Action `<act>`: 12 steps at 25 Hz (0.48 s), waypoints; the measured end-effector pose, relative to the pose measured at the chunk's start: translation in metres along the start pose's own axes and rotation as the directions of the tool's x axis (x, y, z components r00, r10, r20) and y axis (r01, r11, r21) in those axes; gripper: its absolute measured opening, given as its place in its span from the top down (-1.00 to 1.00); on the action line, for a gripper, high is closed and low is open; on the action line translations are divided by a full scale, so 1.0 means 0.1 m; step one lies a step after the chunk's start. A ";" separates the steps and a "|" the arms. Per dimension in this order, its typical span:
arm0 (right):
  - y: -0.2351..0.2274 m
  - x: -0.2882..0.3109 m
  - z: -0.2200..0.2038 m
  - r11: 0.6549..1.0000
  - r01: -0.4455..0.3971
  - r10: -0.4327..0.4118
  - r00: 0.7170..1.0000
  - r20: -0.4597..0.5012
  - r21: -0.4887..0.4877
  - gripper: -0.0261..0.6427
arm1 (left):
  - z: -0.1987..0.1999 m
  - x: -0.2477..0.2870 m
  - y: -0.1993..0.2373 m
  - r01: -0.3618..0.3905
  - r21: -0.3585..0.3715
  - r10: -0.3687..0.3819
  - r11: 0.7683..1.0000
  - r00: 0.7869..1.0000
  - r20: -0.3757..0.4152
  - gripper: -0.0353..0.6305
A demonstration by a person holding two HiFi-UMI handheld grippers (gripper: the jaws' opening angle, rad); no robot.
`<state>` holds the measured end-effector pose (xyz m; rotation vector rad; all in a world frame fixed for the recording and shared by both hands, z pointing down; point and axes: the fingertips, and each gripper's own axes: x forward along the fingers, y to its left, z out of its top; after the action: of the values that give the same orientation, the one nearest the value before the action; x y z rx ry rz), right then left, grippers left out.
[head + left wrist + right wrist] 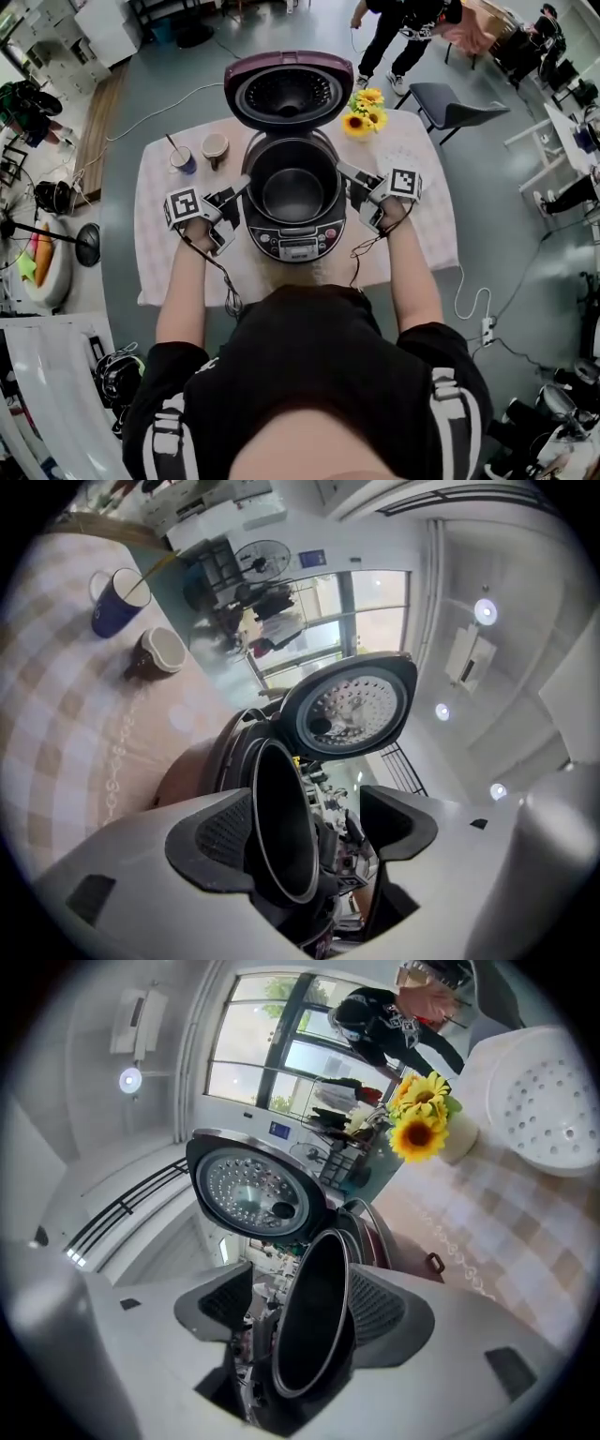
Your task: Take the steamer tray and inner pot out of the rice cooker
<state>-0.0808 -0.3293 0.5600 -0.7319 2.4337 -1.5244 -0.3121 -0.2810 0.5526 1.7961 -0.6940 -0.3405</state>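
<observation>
The rice cooker (295, 239) stands mid-table with its lid (289, 89) swung up and back. The dark inner pot (293, 192) sits in it, with nothing in it. My left gripper (238, 190) is at the pot's left rim and my right gripper (353, 180) at its right rim. In the left gripper view the open left gripper (305, 827) straddles the pot's rim (281, 827): one pad lies by the outer wall, the other stands apart inside. The right gripper (300, 1307) straddles the rim (314, 1316) the same way, open. The white perforated steamer tray (553, 1101) lies on the cloth beyond the sunflowers.
A blue cup (182, 159) and a brown cup (215, 146) stand at the table's far left. A vase of sunflowers (366, 108) stands at the far right by the lid. A grey chair (450, 105) and a walking person (398, 37) are beyond the table.
</observation>
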 end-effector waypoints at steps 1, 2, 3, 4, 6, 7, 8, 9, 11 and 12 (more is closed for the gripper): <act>0.00 0.01 -0.01 1.000 -0.002 0.001 1.000 -0.017 -0.011 0.00 | 0.00 0.01 0.01 0.006 -0.019 -0.006 1.000 1.000 -0.003 -0.19; 0.00 0.02 -0.02 1.000 0.000 0.000 1.000 -0.031 -0.018 0.00 | 0.00 0.01 0.01 0.015 -0.041 -0.015 0.999 1.000 -0.003 -0.19; -0.01 0.02 -0.01 1.000 0.000 -0.001 0.999 -0.042 -0.020 0.00 | 0.01 0.02 0.00 0.023 -0.066 -0.023 0.998 1.000 -0.002 -0.19; -0.01 0.03 -0.01 1.000 -0.002 0.001 0.999 -0.049 -0.018 0.00 | 0.01 0.02 0.00 0.028 -0.087 -0.029 0.996 1.000 -0.003 -0.19; 0.00 0.05 -0.01 1.000 -0.013 0.013 0.998 -0.061 0.000 0.00 | 0.01 0.02 0.02 0.022 -0.120 -0.024 0.993 1.000 -0.013 -0.19; 0.00 0.05 -0.01 1.000 -0.014 0.015 0.998 -0.067 0.015 0.00 | 0.01 0.02 0.04 0.019 -0.122 -0.021 0.992 1.000 -0.018 -0.19; -0.01 0.05 -0.02 1.000 -0.007 0.009 0.997 -0.074 0.029 0.01 | 0.02 0.02 0.03 0.019 -0.110 -0.021 0.994 1.000 -0.022 -0.19; -0.03 0.05 -0.02 0.999 0.007 -0.003 0.997 -0.082 0.038 0.03 | 0.01 0.03 0.02 0.017 -0.095 -0.020 0.995 0.999 -0.030 -0.19; -0.08 0.04 -0.04 0.998 0.051 -0.046 0.994 -0.103 0.044 0.09 | -0.01 0.05 0.02 -0.002 -0.064 -0.001 0.998 0.999 -0.048 -0.18; -0.10 0.04 -0.05 0.996 0.081 -0.076 0.990 -0.117 0.042 0.17 | -0.01 0.07 0.02 -0.016 -0.039 0.014 0.999 0.998 -0.057 -0.16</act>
<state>-0.0833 -0.3310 0.5719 -0.7592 2.4688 -1.6918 -0.3062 -0.2851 0.5561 1.7557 -0.6564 -0.2901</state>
